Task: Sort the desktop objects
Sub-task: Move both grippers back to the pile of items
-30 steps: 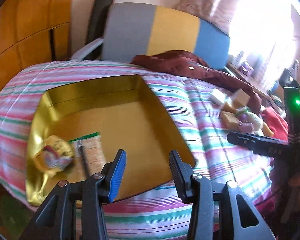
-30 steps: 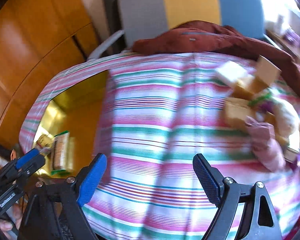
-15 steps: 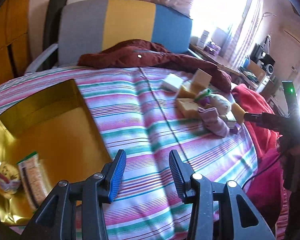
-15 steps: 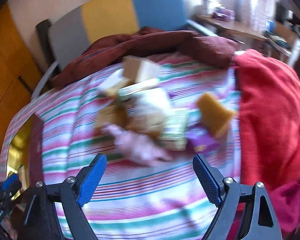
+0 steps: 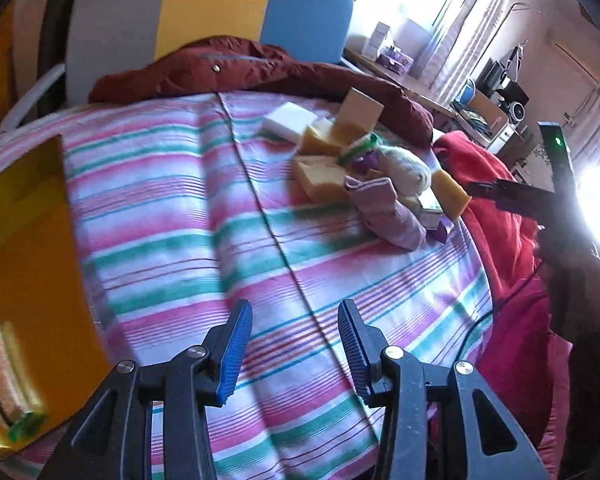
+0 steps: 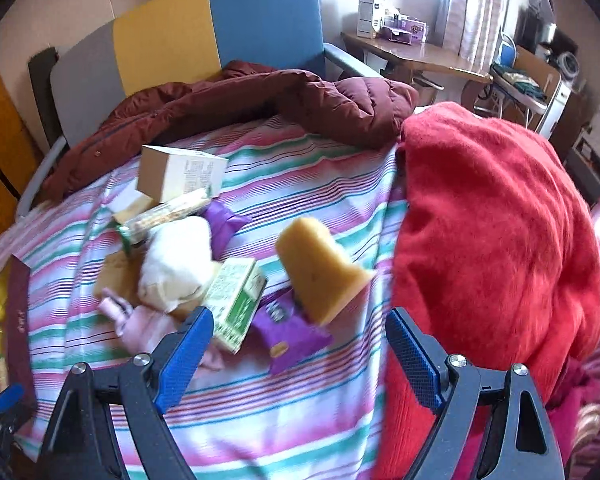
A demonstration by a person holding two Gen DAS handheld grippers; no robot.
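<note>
On the striped pink-green-white cloth, clutter pile sits at the far right side, near the red fleece blanket. Left wrist view alone shows the gold rectangular tin tray at the left edge, with a green-edged snack packet inside, plus a white rectangular block behind the pile. Right wrist view gives pile detail: beige cardboard box on top, yellow sponge wedge, green-white carton, purple foil wrapper, white cloth bundle, pink sock.

Left gripper angled down over bare cloth, jaws part open, nothing between. Right gripper angled down at the pile's near edge, jaws wide, around nothing, no pad contact.
</note>
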